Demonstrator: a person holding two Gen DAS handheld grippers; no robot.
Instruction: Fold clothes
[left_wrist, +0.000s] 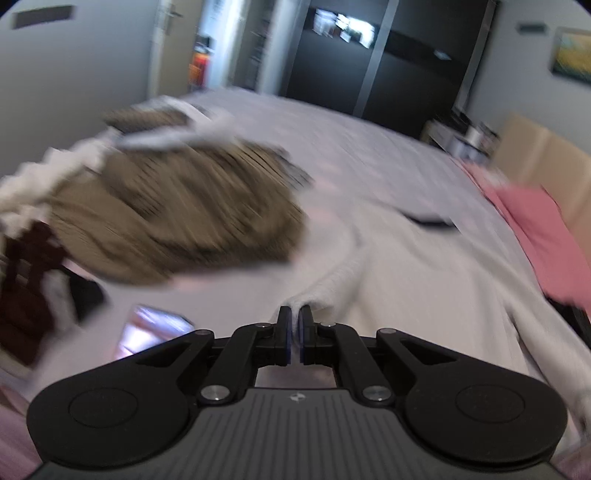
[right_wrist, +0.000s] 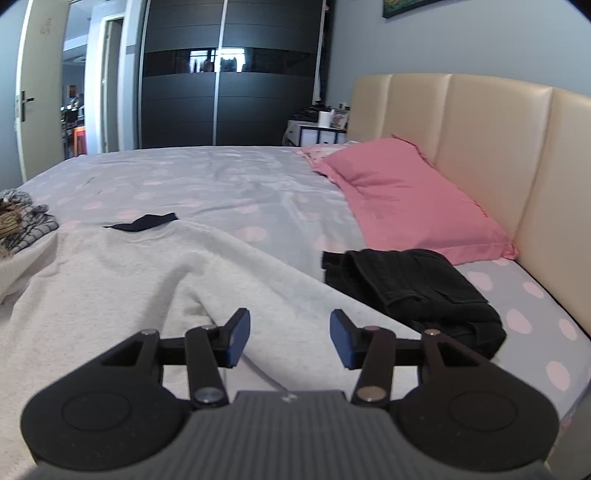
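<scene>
Pale grey sweatshirt (right_wrist: 155, 280) lies spread across the polka-dot bed sheet (right_wrist: 229, 184), dark collar lining at its far end. Left gripper (left_wrist: 295, 314) is clamped on a raised fold of that fabric. Right gripper (right_wrist: 290, 341) hovers over the garment, jaws apart, nothing between them. Folded black trousers (right_wrist: 413, 291) rest beside the pink pillow (right_wrist: 399, 199). Left view blurred.

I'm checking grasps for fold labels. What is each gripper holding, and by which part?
Left gripper: shut on a pinched fold of the light grey sweatshirt. Right gripper: open, holding nothing.
</scene>
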